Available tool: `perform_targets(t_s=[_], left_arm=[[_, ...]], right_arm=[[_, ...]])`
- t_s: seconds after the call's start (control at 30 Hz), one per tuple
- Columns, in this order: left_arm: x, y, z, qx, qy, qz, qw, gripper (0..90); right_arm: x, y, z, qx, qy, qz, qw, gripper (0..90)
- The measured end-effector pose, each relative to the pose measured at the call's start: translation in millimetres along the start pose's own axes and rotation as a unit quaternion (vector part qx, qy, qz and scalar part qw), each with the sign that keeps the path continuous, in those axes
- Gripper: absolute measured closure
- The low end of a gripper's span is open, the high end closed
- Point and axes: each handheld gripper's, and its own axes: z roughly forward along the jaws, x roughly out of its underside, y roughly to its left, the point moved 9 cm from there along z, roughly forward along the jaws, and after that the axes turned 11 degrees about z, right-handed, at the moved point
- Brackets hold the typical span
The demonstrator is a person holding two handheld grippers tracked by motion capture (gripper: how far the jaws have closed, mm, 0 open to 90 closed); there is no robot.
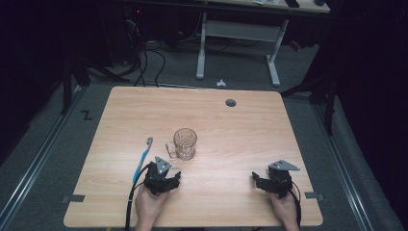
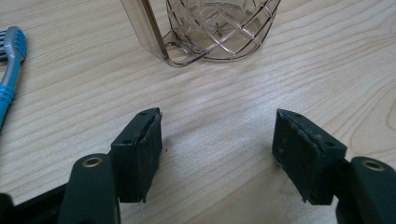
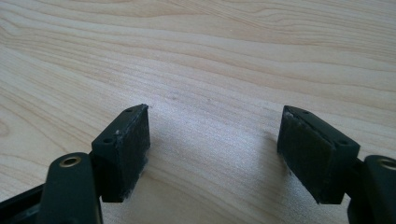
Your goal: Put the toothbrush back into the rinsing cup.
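Note:
A clear cut-glass mug (image 1: 184, 143) stands upright near the middle of the wooden table (image 1: 231, 130), its handle turned toward the left. A blue toothbrush (image 1: 143, 158) lies flat to the left of it. My left gripper (image 1: 163, 174) rests on the table just in front of the mug and right of the toothbrush, open with nothing between its pads. In the left gripper view the mug (image 2: 215, 28) stands ahead of my left gripper (image 2: 217, 140) and the toothbrush (image 2: 9, 65) lies at the left edge. My right gripper (image 1: 272, 179) sits near the front right, and my right gripper (image 3: 215, 140) is open over bare wood.
A round grey cable grommet (image 1: 231, 102) is set into the table near its far edge. Beyond the table stands a white desk frame (image 1: 238, 43) on the dark floor, with cables at the back left. Rails run along both sides of the table.

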Motion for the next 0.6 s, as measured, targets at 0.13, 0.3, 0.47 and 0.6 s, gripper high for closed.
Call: perform_targets(t_s=[0.13,0.3,0.47,0.6], left_arm=[[0.0,-0.2,0.0,0.001,0.0,0.0,1.0,33.0],[0.1,-0.3,0.0,0.002,0.0,0.001,1.0,32.6],[0.0,-0.5,0.1,0.002,0.0,0.001,1.0,32.0],[0.0,-0.6,0.2,0.002,0.0,0.001,1.0,32.0]], right_arm=[[0.0,0.0,0.0,0.0,0.0,0.0,1.0,25.6],[0.0,0.0,0.0,0.0,0.0,0.0,1.0,25.6],[0.0,0.0,0.0,0.0,0.0,0.0,1.0,25.6],[0.0,0.0,0.0,0.0,0.0,0.0,1.0,25.6]])
